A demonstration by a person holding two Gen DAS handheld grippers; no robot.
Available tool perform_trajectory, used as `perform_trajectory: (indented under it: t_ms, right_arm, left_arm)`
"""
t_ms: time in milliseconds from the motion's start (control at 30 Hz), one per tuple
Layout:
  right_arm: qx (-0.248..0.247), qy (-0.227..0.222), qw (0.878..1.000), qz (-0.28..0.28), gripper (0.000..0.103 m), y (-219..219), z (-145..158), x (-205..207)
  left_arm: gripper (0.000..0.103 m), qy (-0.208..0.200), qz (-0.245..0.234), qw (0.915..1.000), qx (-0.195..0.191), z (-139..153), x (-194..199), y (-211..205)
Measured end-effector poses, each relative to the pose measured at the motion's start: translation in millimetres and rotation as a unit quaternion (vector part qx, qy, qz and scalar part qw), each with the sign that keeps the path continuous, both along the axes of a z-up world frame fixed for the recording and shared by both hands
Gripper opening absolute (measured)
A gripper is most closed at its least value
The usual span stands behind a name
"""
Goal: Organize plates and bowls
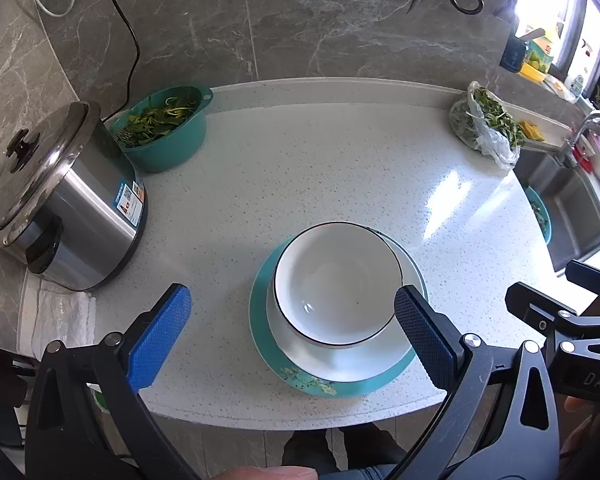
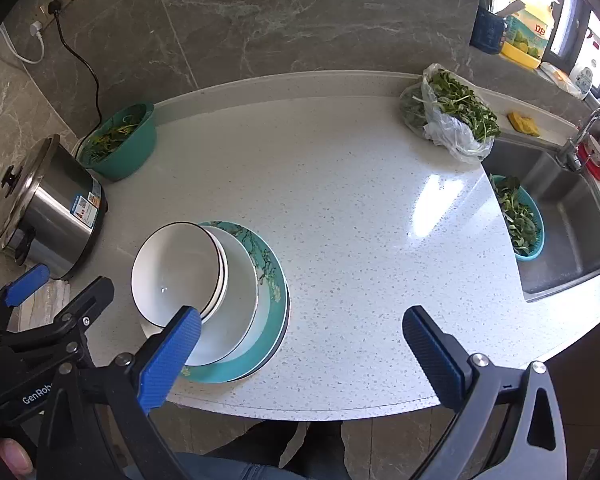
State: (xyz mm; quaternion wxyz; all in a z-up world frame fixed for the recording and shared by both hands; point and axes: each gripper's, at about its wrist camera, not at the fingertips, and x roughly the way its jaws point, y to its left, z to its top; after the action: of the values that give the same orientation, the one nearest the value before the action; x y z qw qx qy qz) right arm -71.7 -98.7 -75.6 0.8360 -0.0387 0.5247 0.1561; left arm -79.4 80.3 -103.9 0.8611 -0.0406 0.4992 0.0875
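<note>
Now both tools, left tool (image 1: 292, 308) and right tool (image 2: 300, 330), are gaping wide, gripping nothing; the off-centre bowl (image 1: 336, 284) is risking sliding off the plates (image 1: 332, 360) near the tabletop (image 1: 340, 168) edge if nudged.

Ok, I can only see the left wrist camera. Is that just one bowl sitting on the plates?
Observer: No. From the right wrist camera the bowl sits nested in more bowls; their black rims show at its side.
Operator: And is the other claw holding something?
Observer: No, the right claw is open and empty.
Operator: What's that blue thing in the sink?
Observer: A blue basket full of leafy greens.
</note>
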Motion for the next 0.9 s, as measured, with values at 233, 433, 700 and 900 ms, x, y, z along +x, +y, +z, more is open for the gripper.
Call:
perform_trajectory:
  t_ms: [233, 433, 700, 900]
  right_arm:
    - [-0.01, -0.004, 1.0, 0.0, 0.103, 1.9, -0.9, 2.4]
    - [-0.014, -0.001, 1.0, 0.003, 0.103, 4.1, -2.6, 4.7]
    - [-0.019, 0.003, 1.0, 0.008, 0.103, 9.5, -4.9, 6.5]
    - [-0.02, 0.004, 1.0, 0.01, 0.103, 12.2, -5.9, 7.6]
  left_arm:
    - [0.103, 0.009, 0.004, 0.9999, -0.003, -6.0, 3.7, 0.8]
    - [0.103, 0.015, 0.011, 0.9998, -0.002, -8.8, 8.2, 5.2]
    - [0.103, 0.024, 0.011, 0.9996, -0.004, -14.3, 9.6, 4.1]
    - [0.103, 0.027, 0.016, 0.9995, -0.007, -17.6, 9.3, 4.1]
